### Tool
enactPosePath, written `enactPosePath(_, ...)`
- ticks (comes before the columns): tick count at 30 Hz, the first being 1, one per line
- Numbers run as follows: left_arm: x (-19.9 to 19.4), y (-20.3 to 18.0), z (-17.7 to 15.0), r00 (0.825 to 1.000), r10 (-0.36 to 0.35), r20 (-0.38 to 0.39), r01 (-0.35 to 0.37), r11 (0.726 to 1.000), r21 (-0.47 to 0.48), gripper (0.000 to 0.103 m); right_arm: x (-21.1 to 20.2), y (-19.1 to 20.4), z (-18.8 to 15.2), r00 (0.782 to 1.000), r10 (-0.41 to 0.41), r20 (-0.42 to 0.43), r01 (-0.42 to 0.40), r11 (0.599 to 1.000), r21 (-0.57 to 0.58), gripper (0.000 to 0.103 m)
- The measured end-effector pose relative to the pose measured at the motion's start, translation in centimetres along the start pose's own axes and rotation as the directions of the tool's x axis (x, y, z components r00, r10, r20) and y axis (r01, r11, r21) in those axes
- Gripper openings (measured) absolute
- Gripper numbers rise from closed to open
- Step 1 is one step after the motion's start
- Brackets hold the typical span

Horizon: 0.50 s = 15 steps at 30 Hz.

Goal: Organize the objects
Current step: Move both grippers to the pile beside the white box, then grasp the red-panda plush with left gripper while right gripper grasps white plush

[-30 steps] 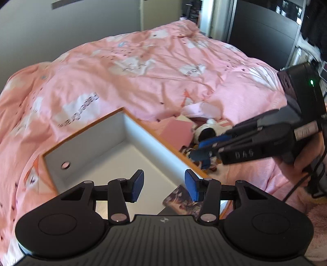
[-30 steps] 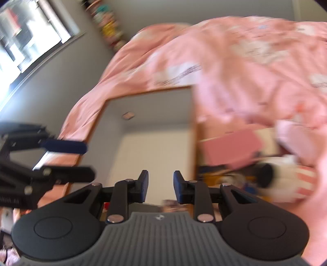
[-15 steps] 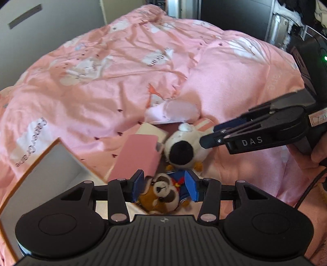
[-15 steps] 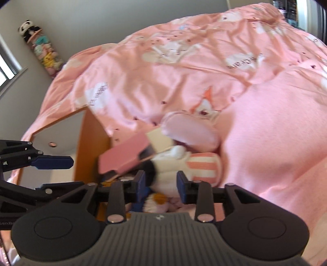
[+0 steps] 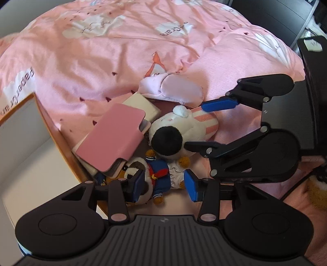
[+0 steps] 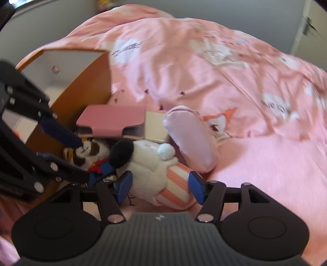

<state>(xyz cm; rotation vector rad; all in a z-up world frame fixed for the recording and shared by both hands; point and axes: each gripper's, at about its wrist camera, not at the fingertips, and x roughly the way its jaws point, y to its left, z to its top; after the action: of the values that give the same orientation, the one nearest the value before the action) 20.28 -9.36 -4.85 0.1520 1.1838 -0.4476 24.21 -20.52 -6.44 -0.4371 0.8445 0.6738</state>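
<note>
On the pink bed [image 5: 114, 51] beside the drawer [image 6: 81, 81], both toys are straddled for pickup: the left gripper [image 5: 163, 184], parted, flanks the raccoon plush [image 5: 157, 174], the right gripper [image 6: 161, 184], its jaws just widened, brackets the white plush [image 6: 151, 169], and closing is judged next.

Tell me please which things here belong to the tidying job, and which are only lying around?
Belong to the job:
- white plush dog
- brown plush in blue sailor suit
- pink notebook
- cream box under the notebook
- pale pink slipper
- open box, orange outside

Only lying about:
- pink duvet
- dark furniture behind the bed
</note>
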Motion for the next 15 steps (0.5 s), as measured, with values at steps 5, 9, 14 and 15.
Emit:
enactPosePath(5, -0.2, 0.3, -0.2, 1.0, -0.027, 0.002, 0.027, 0.99, -0.141, 0.053, 1.4, 0.9, 0.2, 0.999, 0.052, -0.005, -0.052, 0.984, -0.17, 0.074)
enactPosePath(9, -0.6, 0.7, -0.3, 0.998, -0.051, 0.028, 0.056, 0.973, -0.224, 0.053, 2.8, 0.8, 0.0, 0.997, 0.07, -0.015, -0.071, 0.982, -0.174, 0.076)
enactPosePath(14, -0.9, 1.2, -0.8, 0.996, -0.07, 0.053, 0.083, 0.938, -0.335, 0.053, 1.6, -0.3, -0.6, 0.998, 0.07, -0.002, -0.07, 0.996, -0.047, 0.068)
enactPosePath(15, -1.0, 1.2, -0.9, 0.996, -0.064, 0.061, 0.081, 0.933, -0.351, 0.053, 1.2, -0.7, -0.9, 0.998, 0.066, 0.002, -0.066, 0.998, 0.001, 0.068)
